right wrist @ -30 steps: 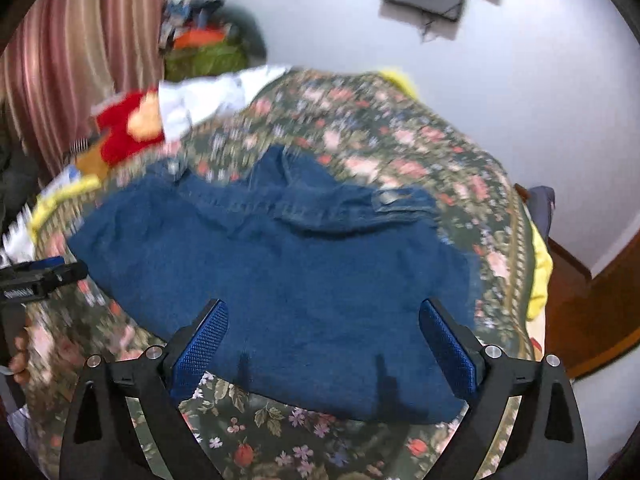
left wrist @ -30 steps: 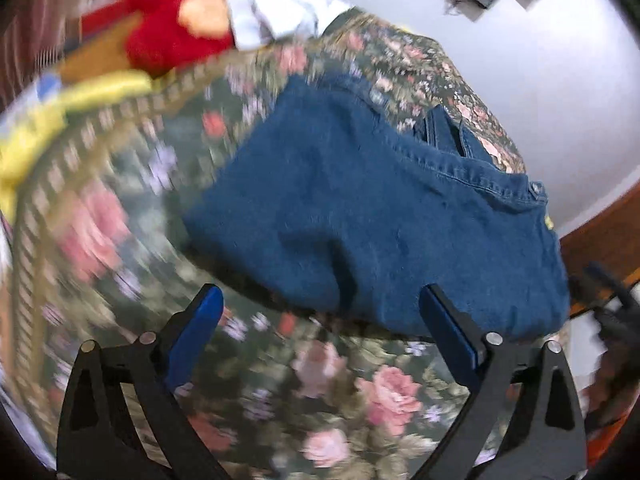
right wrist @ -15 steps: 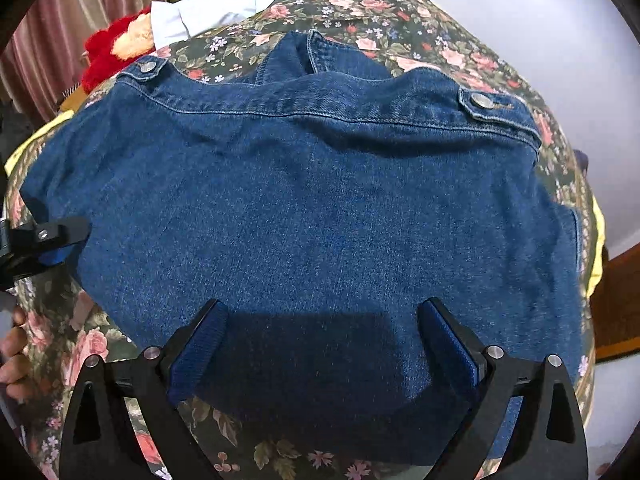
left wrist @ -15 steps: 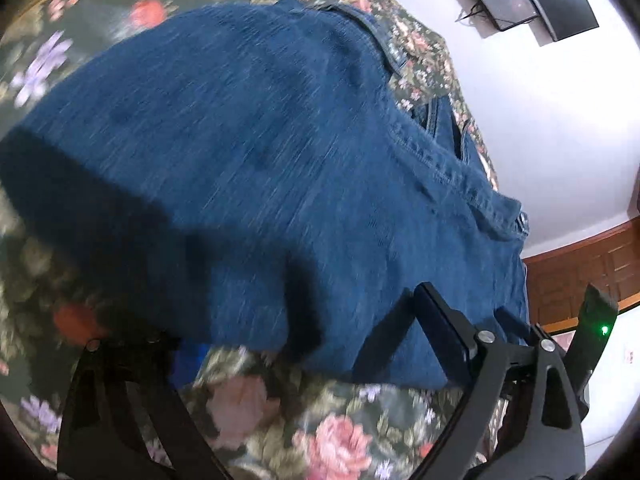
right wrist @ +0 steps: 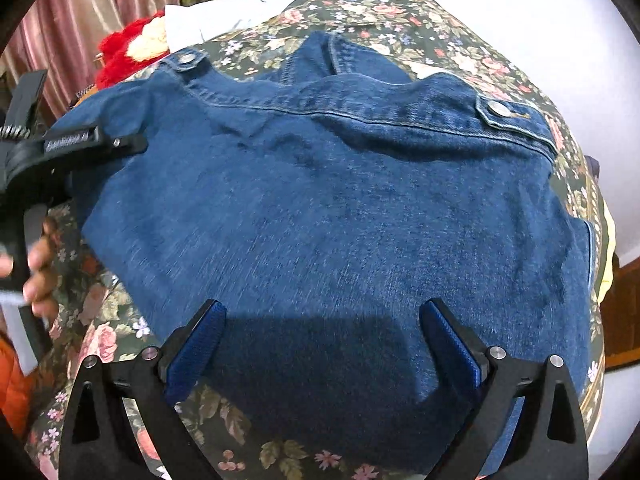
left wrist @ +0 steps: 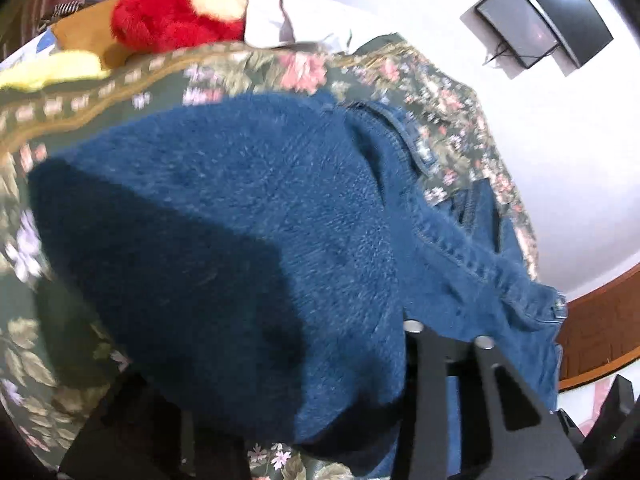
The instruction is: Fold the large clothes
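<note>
Denim jacket (left wrist: pixel 256 240) lies on the floral bedspread (left wrist: pixel 60 120) and, in the left wrist view, we find the left gripper (left wrist: pixel 288 392) closed on its edge, while the right wrist view shows our right gripper (right wrist: pixel 320 344) spread wide over the jacket's near hem.

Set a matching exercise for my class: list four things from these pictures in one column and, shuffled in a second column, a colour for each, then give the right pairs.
Things:
1. denim jacket
2. plush toy
3. bedspread
4. curtain

Colours:
A. dark green with pink flowers
B. red
C. blue
D. pink

Pairs: 1-C, 2-B, 3-A, 4-D
</note>
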The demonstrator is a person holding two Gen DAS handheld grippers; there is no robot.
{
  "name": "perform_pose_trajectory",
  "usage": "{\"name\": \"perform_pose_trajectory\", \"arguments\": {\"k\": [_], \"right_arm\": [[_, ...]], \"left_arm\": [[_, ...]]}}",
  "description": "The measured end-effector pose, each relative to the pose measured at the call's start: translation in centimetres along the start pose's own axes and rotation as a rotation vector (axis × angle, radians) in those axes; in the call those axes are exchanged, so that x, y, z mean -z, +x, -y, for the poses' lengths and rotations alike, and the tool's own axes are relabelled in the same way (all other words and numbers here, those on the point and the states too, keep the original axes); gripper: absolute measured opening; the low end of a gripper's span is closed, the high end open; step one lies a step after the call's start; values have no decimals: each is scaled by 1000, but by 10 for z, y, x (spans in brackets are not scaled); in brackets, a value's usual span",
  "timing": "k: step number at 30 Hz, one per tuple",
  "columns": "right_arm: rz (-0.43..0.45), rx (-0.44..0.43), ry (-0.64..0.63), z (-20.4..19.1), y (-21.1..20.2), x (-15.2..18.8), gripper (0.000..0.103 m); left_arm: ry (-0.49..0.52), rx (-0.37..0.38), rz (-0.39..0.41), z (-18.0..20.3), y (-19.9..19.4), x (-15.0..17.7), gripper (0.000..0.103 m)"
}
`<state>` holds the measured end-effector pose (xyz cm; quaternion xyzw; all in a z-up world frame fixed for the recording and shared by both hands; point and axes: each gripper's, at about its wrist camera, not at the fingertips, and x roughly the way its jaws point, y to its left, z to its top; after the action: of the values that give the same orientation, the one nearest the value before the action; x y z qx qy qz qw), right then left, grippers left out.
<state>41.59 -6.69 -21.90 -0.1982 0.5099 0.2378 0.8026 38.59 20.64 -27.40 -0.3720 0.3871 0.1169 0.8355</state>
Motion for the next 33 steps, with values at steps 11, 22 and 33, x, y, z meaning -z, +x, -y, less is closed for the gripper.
{"name": "perform_pose_trajectory", "arguments": {"k": [11, 22, 33], "right_arm": [[26, -140, 17, -36, -18, -23, 99], [-136, -332, -1, -72, 13, -29, 99], [103, -152, 281, 90, -110, 34, 99]], "left_arm": [[323, -60, 214, 55, -104, 10, 27], [456, -141, 255, 75, -122, 16, 26], [749, -14, 339, 221, -120, 65, 24]]}}
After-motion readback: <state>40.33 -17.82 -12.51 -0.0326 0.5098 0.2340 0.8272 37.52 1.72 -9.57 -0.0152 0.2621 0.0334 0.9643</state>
